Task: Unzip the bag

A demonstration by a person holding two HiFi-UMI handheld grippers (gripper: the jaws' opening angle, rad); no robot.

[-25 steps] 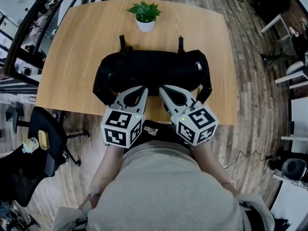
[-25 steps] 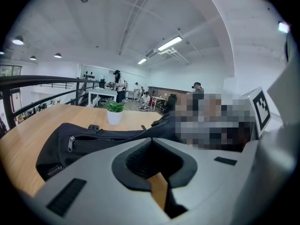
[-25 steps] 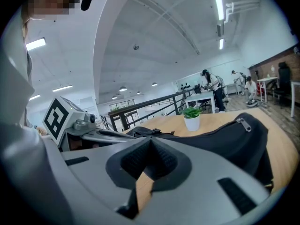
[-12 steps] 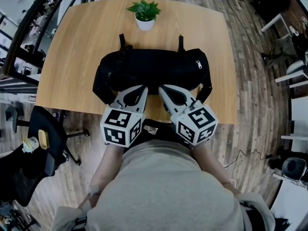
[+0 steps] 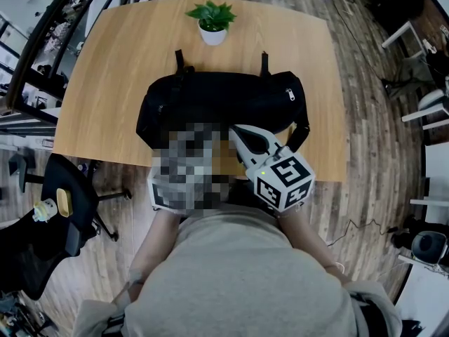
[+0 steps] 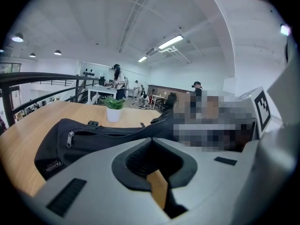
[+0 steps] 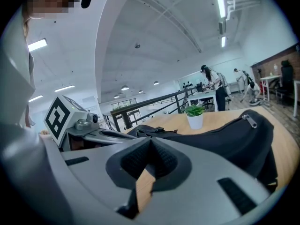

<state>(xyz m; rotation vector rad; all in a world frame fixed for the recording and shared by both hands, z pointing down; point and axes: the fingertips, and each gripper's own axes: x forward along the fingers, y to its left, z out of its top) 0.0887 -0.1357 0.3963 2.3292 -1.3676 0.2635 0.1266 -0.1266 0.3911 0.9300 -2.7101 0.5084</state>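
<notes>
Black soft fabric bag (image 5: 221, 104) lies across ctr of the rounded wooden table (image 5: 105, 69). Small green plant in white pot (image 5: 212, 21) sits behind it, top ctr of frame, apart from bag. Grey two-jaw right gripper (image 5: 235, 130) is at table's near edge, below bag's middle, w/ grey two-jaw left gripper (image 6: 151, 140) just beside it, frame-left. Black office chair (image 5: 70, 209) stands off table, lower left.

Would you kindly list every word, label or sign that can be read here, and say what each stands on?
"FASHION": white print on a small label at the end of the black bag.
A smaller line under it: too small to read.
Marker cube: black-and-white square patterns only, no letters or numbers.
</notes>
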